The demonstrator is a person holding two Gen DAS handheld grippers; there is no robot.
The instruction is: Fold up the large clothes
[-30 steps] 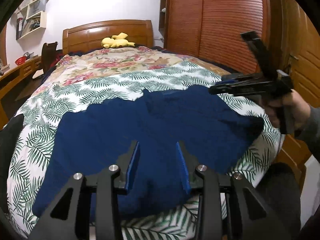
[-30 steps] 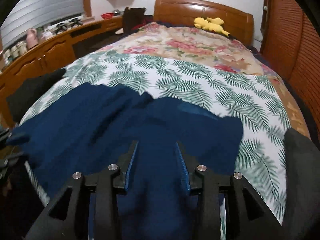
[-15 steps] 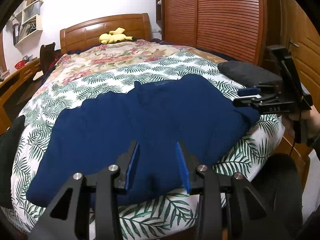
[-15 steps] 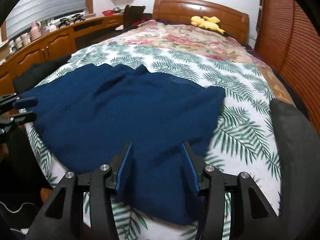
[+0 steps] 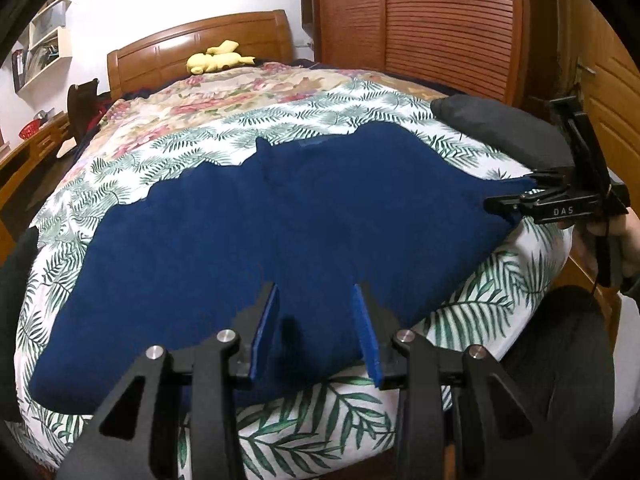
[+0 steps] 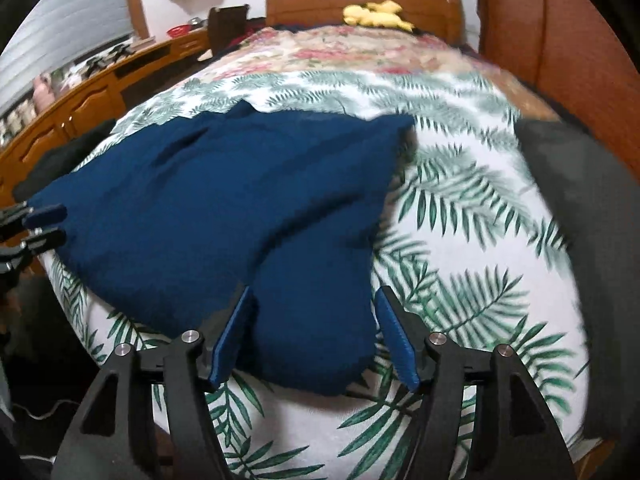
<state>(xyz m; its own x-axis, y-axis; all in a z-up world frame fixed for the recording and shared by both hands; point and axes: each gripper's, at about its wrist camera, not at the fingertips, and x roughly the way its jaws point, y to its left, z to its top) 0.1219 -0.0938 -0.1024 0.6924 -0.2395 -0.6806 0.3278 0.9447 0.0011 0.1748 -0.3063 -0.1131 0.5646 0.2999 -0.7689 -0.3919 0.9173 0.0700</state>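
Observation:
A large dark blue garment [image 5: 280, 224] lies spread flat across the near end of a bed with a palm-leaf cover [image 5: 472, 320]. My left gripper [image 5: 315, 292] hovers over its near hem, blue pads apart, with fabric lying between and under them but not pinched. My right gripper [image 6: 314, 292] stands over a hanging lobe of the garment [image 6: 312, 340]; its jaws are opening and the pads clear the cloth. The right gripper [image 5: 516, 202] shows at the garment's right corner, held by a hand [image 5: 624, 240]. The left gripper [image 6: 44, 226] shows at the opposite edge.
A dark grey cushion [image 5: 500, 128] lies on the bed's right side. A yellow plush toy [image 5: 216, 60] sits by the wooden headboard [image 5: 192, 48]. A slatted wardrobe [image 5: 440, 20] flanks the right; a wooden counter [image 6: 80, 96] runs along the left. A dark chair [image 5: 560, 360] stands close by.
The right gripper came down from a raised position to the garment's corner and its jaws widened. The garment settled flat on the bed. The left gripper dropped slightly, its jaws unchanged.

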